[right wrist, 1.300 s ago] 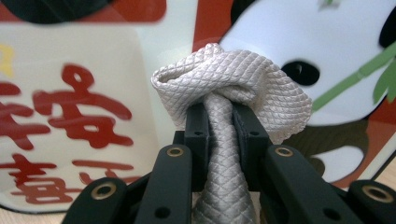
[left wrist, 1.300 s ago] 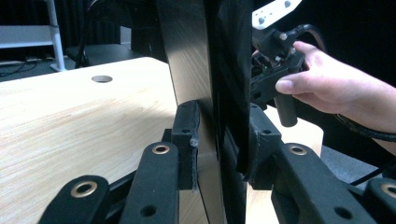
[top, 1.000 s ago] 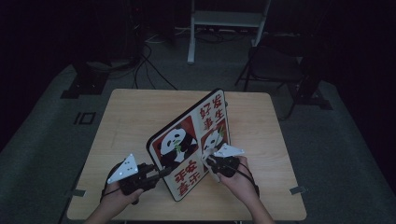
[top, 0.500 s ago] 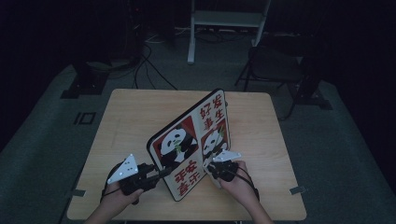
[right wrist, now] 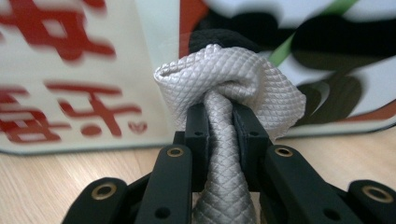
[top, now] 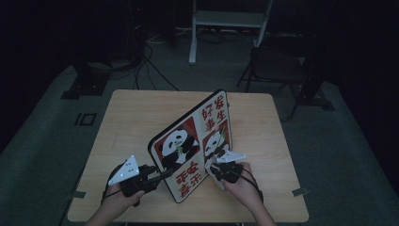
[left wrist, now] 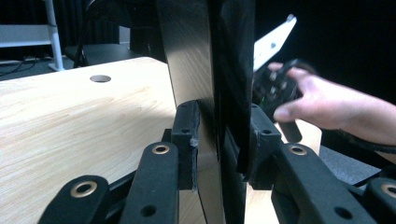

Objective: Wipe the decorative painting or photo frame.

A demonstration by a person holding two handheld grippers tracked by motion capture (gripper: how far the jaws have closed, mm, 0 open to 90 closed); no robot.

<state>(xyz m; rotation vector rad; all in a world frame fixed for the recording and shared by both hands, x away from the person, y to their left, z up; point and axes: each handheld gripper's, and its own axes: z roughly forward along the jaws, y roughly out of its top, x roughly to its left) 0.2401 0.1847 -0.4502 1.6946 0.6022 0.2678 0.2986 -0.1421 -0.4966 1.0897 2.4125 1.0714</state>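
A panda board (top: 190, 148) stands on edge near the middle of the high view, on the wooden table (top: 136, 113). The left gripper (top: 162, 175), lower left, has its jaws clamped on the board's near edge. The right gripper (top: 217, 165), lower right, pinches a bunched grey cloth (right wrist: 229, 88) against the printed face.

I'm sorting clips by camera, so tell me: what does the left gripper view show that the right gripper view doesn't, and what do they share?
Left gripper view alone: the board seen edge-on and upright, clamped between the left gripper, a round hole in the table, and the other hand beyond.

Right gripper view alone: a grey quilted cloth bunched in the right gripper, close to the board's printed face with red characters and a panda picture.

Both: the same board and the wooden table.
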